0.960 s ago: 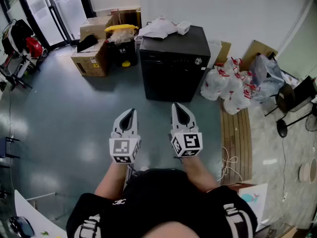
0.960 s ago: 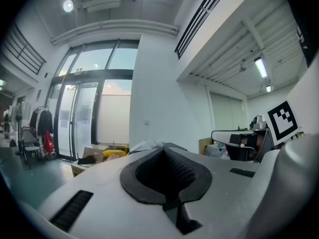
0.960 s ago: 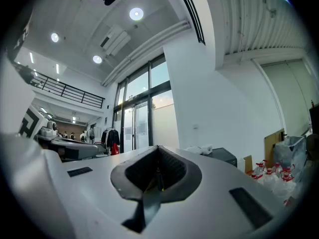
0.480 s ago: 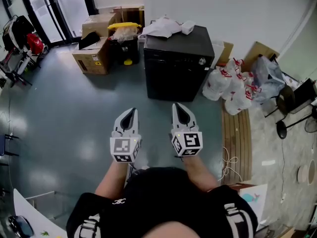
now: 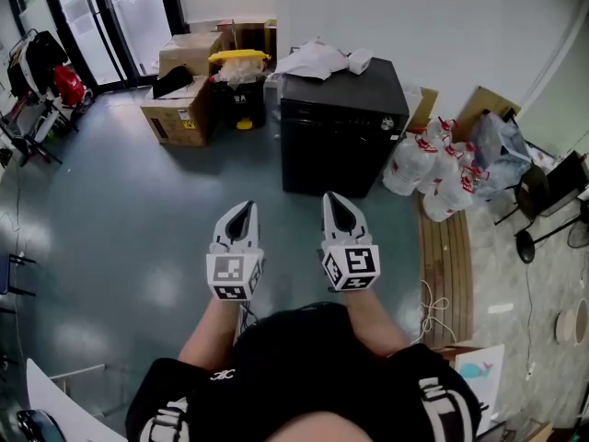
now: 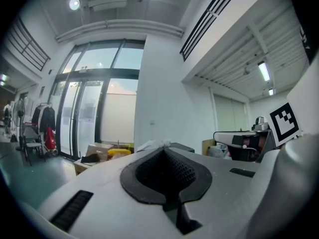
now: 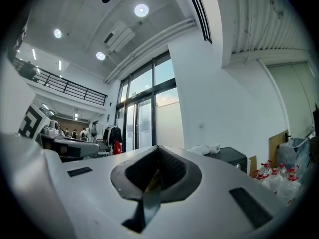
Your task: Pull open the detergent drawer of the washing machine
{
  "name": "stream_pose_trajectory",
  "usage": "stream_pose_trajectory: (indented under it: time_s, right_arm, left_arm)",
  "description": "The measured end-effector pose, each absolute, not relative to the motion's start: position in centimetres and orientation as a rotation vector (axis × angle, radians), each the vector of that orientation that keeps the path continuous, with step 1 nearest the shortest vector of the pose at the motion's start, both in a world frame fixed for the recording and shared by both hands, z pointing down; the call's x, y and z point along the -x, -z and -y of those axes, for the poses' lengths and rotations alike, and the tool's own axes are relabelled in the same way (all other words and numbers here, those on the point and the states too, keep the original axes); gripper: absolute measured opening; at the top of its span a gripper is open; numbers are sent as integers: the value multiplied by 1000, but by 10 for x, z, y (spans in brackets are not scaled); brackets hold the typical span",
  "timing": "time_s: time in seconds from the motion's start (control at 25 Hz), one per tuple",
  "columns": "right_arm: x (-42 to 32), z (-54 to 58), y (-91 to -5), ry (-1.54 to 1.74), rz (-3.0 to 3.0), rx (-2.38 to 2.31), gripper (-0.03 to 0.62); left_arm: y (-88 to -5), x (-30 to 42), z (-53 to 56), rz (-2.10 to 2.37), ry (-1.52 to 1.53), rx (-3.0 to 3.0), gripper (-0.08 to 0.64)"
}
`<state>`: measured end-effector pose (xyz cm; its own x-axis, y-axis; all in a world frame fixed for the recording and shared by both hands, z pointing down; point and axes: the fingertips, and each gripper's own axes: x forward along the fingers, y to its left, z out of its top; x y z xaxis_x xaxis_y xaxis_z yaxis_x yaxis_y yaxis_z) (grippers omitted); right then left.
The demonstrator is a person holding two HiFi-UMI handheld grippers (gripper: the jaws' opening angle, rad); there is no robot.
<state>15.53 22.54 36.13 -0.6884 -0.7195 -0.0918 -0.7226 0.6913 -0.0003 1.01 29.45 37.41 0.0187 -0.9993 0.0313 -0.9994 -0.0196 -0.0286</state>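
Note:
The black washing machine [image 5: 336, 145] stands against the white wall, a few steps ahead of me, with a round knob [image 5: 387, 124] at its top right front. I cannot make out its detergent drawer from here. My left gripper [image 5: 243, 208] and right gripper [image 5: 337, 200] are held side by side over the grey floor, well short of the machine, both pointing at it. Both are shut with nothing in them. The left gripper view shows the left gripper [image 6: 164, 150] with the machine [image 6: 182, 147] just past its tip. In the right gripper view the machine [image 7: 232, 158] lies right of the right gripper [image 7: 158, 147].
White cloth [image 5: 317, 60] lies on the machine's top. Cardboard boxes [image 5: 179, 109] and a yellow-lidded bin [image 5: 237, 58] stand to its left. Tied plastic bags [image 5: 433, 168] and a wooden board [image 5: 446, 256] lie to its right. Glass doors are at the far left.
In the head view the machine and boxes have slid slightly right and down the picture. Both grippers keep the same side-by-side pose, still shut.

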Motion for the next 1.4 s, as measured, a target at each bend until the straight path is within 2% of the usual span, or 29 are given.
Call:
stream_pose_trajectory:
  time_s: [0.44,0.8,1.4]
  right_arm:
    - [-116,-216,-368,-60,-2821,1203,2]
    - [-84,-161,-371,-39,-2802,1195,2]
    - [-11,31,-381,-80,-2836,1179,2]
  left_arm:
    - [-385,33,-295,2214,-63,-2206,1]
    - [-385,66,-253,2269,-102,-2196,1]
    - [-393,134,-70,2288,-161,-2158,1]
